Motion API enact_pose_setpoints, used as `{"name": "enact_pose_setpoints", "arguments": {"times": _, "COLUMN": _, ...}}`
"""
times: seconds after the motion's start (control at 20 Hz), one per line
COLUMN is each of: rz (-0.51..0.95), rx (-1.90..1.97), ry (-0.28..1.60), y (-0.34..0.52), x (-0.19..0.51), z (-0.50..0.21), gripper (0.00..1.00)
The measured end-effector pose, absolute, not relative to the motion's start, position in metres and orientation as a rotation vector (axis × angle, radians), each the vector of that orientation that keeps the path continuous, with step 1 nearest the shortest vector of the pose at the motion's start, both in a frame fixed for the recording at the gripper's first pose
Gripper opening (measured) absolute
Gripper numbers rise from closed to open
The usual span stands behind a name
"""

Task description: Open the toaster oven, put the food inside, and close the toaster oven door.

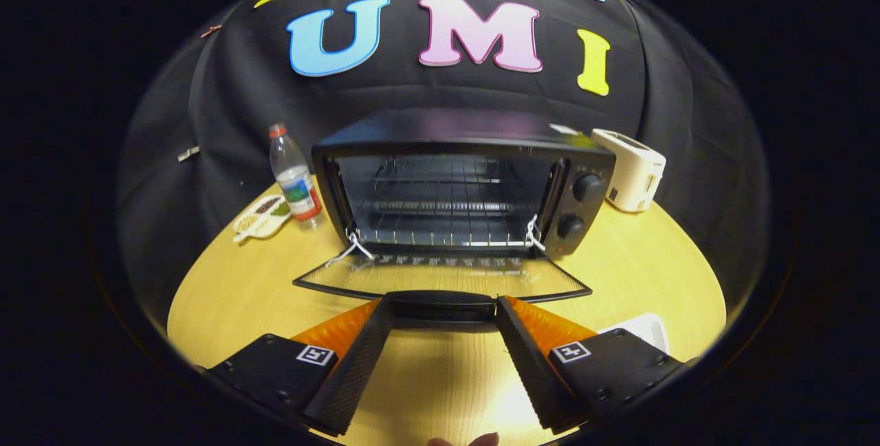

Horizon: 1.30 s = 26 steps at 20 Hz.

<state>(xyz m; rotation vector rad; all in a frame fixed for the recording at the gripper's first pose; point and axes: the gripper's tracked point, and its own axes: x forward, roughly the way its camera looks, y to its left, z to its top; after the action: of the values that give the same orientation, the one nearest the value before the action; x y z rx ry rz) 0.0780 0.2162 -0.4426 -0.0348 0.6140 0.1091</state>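
The black toaster oven (467, 178) stands at the back of the round wooden table (639, 260), its inside wire rack (440, 209) bare. Its glass door (440, 277) is folded down flat toward me. The door's black handle (443, 308) lies across the gap between my fingertips. My gripper (443, 303) is open wide, one fingertip by each end of the handle; I cannot tell whether they touch it. A white plate (646, 329) peeks out beside the right finger, its contents hidden. A small white dish of food (261, 218) lies left of the oven.
A clear water bottle (295, 181) with a red cap stands between the dish and the oven's left side. A white pop-up toaster (632, 170) sits to the oven's right at the back. Bare wood stretches on both sides of the door.
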Motion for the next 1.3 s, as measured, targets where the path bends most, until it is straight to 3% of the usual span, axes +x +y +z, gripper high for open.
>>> {"name": "enact_pose_setpoints", "arguments": {"times": 0.2, "rz": 0.098, "rx": 0.004, "ry": 0.712, "y": 0.209, "x": 0.058, "z": -0.466, "gripper": 0.99}}
{"name": "enact_pose_setpoints", "arguments": {"times": 0.6, "rz": 0.149, "rx": 0.064, "ry": 0.778, "y": 0.176, "x": 0.031, "z": -0.412, "gripper": 0.99}}
{"name": "enact_pose_setpoints", "arguments": {"times": 0.95, "rz": 0.156, "rx": 0.057, "ry": 0.981, "y": 0.079, "x": 0.007, "z": -0.386, "gripper": 0.99}}
{"name": "enact_pose_setpoints", "arguments": {"times": 1.3, "rz": 0.146, "rx": 0.01, "ry": 1.186, "y": -0.02, "x": 0.012, "z": -0.415, "gripper": 0.98}}
